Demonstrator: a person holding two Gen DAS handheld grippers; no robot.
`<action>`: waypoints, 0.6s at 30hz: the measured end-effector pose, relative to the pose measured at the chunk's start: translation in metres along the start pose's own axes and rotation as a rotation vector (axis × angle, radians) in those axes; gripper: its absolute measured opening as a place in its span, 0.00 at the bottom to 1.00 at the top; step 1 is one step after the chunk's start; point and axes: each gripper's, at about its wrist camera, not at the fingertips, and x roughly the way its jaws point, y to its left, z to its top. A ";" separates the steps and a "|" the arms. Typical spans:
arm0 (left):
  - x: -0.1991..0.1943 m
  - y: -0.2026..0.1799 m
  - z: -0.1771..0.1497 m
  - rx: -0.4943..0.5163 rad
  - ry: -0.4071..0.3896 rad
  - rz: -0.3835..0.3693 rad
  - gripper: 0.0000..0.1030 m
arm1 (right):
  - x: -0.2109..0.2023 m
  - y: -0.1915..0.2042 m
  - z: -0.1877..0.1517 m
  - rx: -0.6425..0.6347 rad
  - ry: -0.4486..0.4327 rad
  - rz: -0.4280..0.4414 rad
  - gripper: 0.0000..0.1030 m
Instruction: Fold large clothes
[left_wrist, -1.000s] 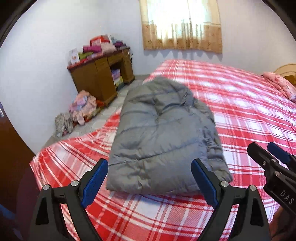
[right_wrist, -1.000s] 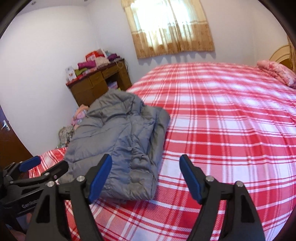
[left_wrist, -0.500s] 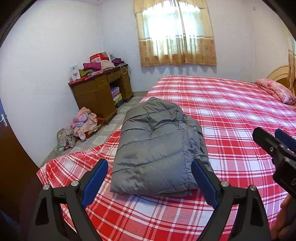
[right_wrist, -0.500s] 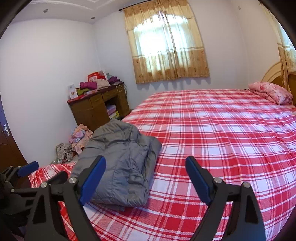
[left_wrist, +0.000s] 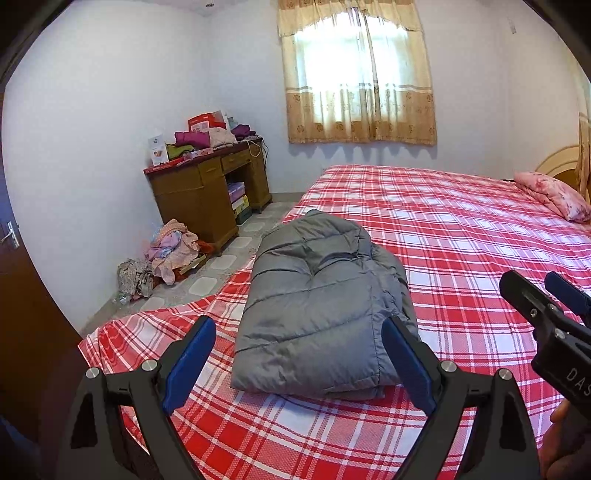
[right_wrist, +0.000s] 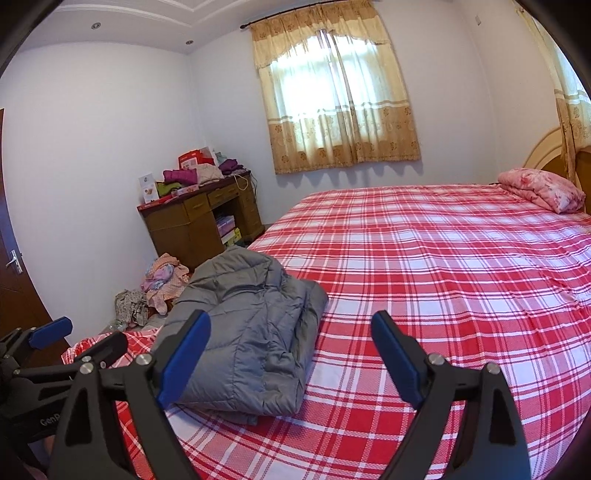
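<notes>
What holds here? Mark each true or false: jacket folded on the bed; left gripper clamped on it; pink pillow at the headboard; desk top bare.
1. The grey jacket lies folded on the plaid bed. True.
2. The left gripper clamps the jacket. False: it is open, holding nothing.
3. A pink pillow lies by the headboard. True.
4. The desk top is bare. False: clothes and boxes are piled there.
5. The right gripper is shut. False: open.

Both wrist views face the jacket (left_wrist: 321, 310) from near the bed's (right_wrist: 443, 258) corner.
</notes>
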 end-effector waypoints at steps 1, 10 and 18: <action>-0.001 0.000 0.000 0.004 -0.001 0.007 0.89 | -0.001 0.000 0.000 0.002 -0.002 0.000 0.88; -0.007 0.001 0.002 0.011 -0.023 0.018 0.89 | -0.011 0.004 0.004 -0.010 -0.032 0.004 0.93; -0.012 0.001 0.001 0.011 -0.036 0.011 0.89 | -0.012 0.003 0.005 -0.003 -0.034 0.009 0.93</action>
